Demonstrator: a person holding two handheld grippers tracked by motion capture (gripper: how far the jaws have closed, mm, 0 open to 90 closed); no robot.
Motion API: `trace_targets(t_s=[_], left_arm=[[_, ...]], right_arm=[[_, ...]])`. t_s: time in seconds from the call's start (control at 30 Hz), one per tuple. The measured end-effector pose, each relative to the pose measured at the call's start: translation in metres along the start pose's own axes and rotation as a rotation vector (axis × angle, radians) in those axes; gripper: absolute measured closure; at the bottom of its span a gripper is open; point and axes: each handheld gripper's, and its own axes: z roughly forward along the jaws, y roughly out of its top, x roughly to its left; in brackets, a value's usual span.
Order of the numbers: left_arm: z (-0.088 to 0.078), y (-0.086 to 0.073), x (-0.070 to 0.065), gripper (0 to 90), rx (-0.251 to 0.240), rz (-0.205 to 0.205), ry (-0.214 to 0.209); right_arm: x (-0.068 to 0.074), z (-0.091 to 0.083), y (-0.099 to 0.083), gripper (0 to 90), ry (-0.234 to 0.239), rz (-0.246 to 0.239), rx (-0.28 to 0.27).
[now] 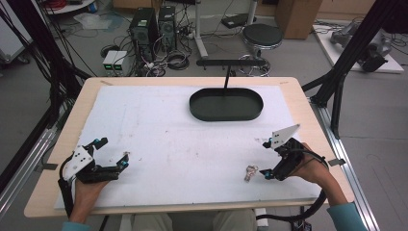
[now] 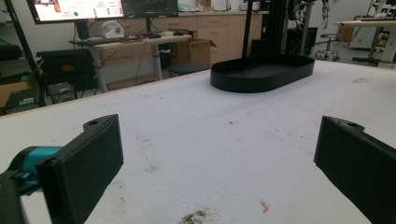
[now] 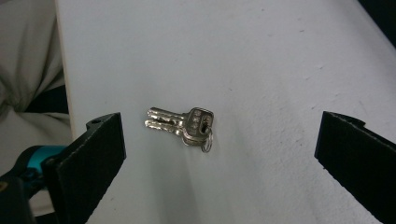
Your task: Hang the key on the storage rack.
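A wooden table (image 1: 298,96) covered by a white, faintly stained mat (image 1: 183,144) fills the middle of the high view. A black oval metal tray (image 1: 226,104) sits on the mat in the upper centre of that frame, with a thin black rod rising from it; the same tray appears in the upper middle of the left gripper view (image 2: 261,72).

A small bunch of silver metal keys on a ring (image 1: 249,172) lies flat on the mat in the lower right part of the high view, just left of the right gripper (image 1: 265,159). That gripper's jaws are spread wide and hold nothing. In the right gripper view the keys (image 3: 182,127) lie at the centre of the frame, between the two black jaws but apart from both, blades pointing toward the left edge of the frame and the ring at their right end.

The left gripper (image 1: 113,151) is at the lower left of the high view, well apart from the keys, held by a hand (image 1: 89,187). Its jaws are also spread wide with only bare mat between them
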Motion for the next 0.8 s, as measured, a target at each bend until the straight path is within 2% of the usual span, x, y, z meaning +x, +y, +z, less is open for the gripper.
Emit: trace_targets(t_s=[0.03, 0.33, 0.57, 0.63, 0.8], left_arm=[[0.000, 0.000, 0.000, 1.7, 0.000, -0.001, -0.001], [0.000, 0.000, 0.000, 1.7, -0.002, 0.001, -0.003], [0.000, 0.000, 0.000, 1.7, -0.002, -0.002, -0.003], [0.000, 0.000, 0.000, 1.7, -0.001, -0.001, -0.003], [0.000, 0.000, 0.000, 1.7, 0.000, -0.001, -0.002]], right_arm=[[0.000, 0.003, 0.001, 4.7, 0.009, -0.007, 0.018], [0.000, 0.017, 0.004, 4.8, 0.041, -0.004, 0.101], [-0.002, 0.024, 0.005, 8.6, 0.050, -0.005, 0.129], [-0.002, 0.024, 0.006, 16.8, 0.064, -0.012, 0.142], [-0.004, 0.026, 0.005, 28.1, 0.070, -0.028, 0.151]])
